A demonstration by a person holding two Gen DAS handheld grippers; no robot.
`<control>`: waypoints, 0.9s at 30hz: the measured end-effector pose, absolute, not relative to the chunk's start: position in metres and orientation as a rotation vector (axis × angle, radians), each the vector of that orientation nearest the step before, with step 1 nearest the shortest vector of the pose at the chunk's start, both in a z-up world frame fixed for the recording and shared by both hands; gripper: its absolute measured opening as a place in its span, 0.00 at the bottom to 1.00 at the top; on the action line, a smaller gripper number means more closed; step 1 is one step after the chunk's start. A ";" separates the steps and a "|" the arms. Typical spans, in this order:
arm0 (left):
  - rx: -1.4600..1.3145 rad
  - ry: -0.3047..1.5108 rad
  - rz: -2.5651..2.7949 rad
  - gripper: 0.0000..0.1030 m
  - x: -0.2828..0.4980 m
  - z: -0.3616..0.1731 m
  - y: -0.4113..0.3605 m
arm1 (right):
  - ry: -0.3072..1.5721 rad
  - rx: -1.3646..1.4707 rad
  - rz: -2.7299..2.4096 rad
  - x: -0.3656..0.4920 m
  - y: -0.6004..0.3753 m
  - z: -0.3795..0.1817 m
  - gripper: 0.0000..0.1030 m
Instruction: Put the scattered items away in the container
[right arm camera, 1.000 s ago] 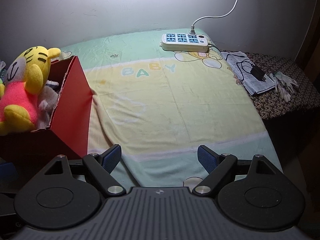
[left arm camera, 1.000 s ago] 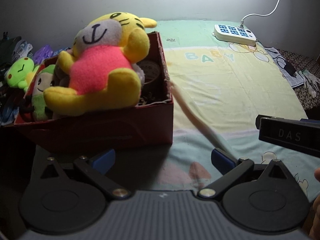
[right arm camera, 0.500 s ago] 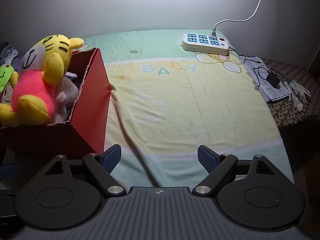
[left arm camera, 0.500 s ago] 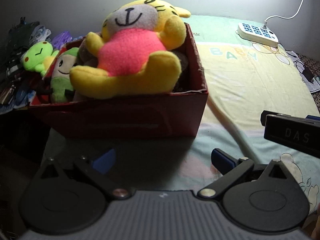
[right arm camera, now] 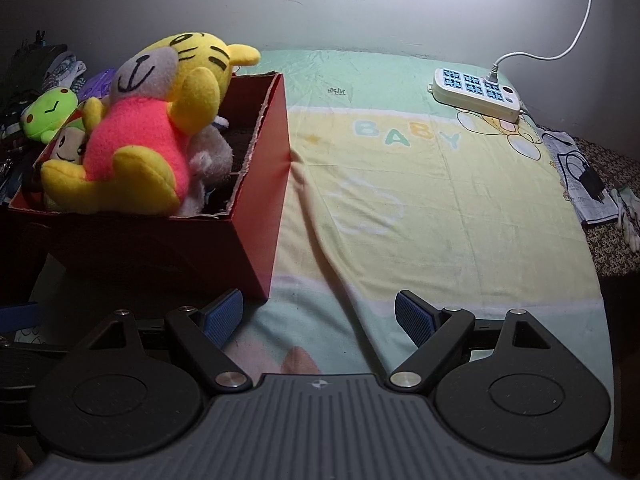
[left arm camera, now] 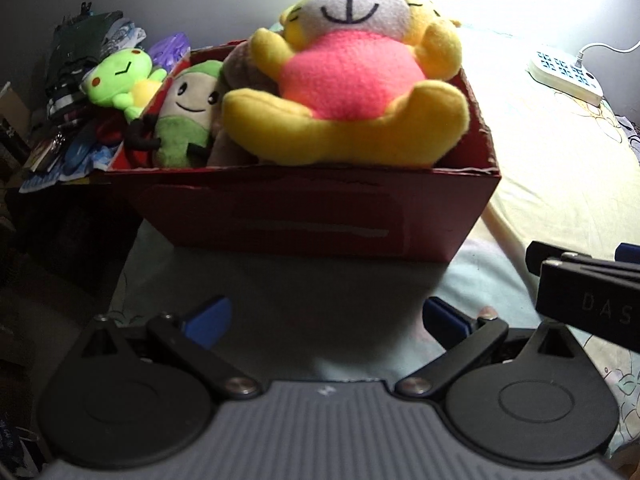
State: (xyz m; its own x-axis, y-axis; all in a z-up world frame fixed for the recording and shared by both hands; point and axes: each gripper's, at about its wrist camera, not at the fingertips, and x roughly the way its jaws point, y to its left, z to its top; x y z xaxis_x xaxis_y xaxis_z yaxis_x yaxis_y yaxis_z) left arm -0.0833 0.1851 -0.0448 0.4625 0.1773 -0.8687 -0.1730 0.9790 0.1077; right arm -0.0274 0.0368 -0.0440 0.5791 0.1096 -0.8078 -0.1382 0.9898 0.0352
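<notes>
The red box (left arm camera: 320,216) sits on the bed, toward the left edge of the sheet (right arm camera: 420,200), and it is filled past its rim with soft toys. A yellow plush tiger (left arm camera: 360,92) in a pink shirt lies on top of the pile, its legs reaching the box's front wall and its head rising well above the rim. Beside it, inside the box at the left, a small green-and-beige plush (left arm camera: 188,120) with a smiling face stands upright, and a grey-brown plush (right arm camera: 212,160) is wedged under the tiger on the right side. A bright green frog plush (left arm camera: 120,76) lies just outside the box's left wall, resting against a dark heap of clutter (left arm camera: 76,92).

The left gripper (left arm camera: 324,320) is low in front of the box, its blue-padded fingers spread wide with nothing between them. The right gripper (right arm camera: 318,316) hovers over the sheet just right of the box's near corner, likewise spread wide and holding nothing; its dark body shows at the right edge of the left wrist view.

Farther off, a white power strip (right arm camera: 476,94) with a white cable (right arm camera: 576,28) lies at the far right of the sheet, printed with "BABY". Past the sheet's right edge lie a black charger (right arm camera: 592,184) and pale gloves (right arm camera: 628,212).
</notes>
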 end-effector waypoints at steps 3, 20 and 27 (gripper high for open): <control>-0.001 1.076 0.211 0.99 -0.084 -0.043 0.194 | 0.939 -0.023 0.162 -0.029 0.046 -0.040 0.83; 0.055 1.009 0.179 0.99 -0.086 -0.008 0.244 | 0.875 0.007 0.163 -0.031 0.093 -0.007 0.83; 0.038 0.985 0.173 0.99 -0.078 0.008 0.270 | 0.828 0.005 0.162 -0.027 0.114 0.012 0.83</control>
